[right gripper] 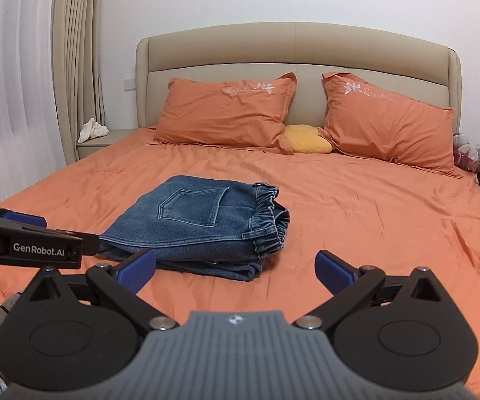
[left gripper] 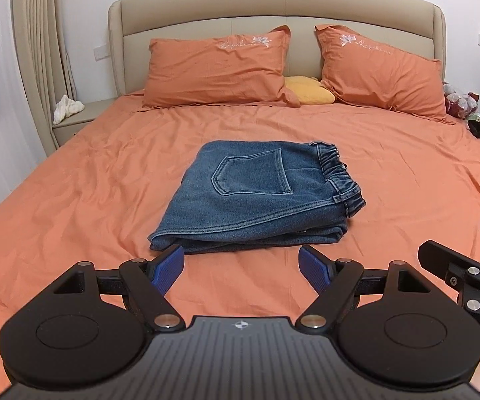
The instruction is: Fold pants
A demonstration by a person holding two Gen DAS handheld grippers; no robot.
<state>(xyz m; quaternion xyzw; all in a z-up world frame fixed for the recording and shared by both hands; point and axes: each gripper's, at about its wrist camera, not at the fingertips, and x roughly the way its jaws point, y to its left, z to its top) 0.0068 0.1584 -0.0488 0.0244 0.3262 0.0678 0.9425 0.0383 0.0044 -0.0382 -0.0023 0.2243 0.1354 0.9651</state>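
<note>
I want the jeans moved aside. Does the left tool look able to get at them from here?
Probably yes: the left tool is open just short of the folded jeans, with only bare sheet between them.

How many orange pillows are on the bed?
2. One orange pillow leans on the headboard toward the left, the other orange pillow toward the right. A small yellow cushion sits between them; anything behind the pillows would be hidden.
</note>
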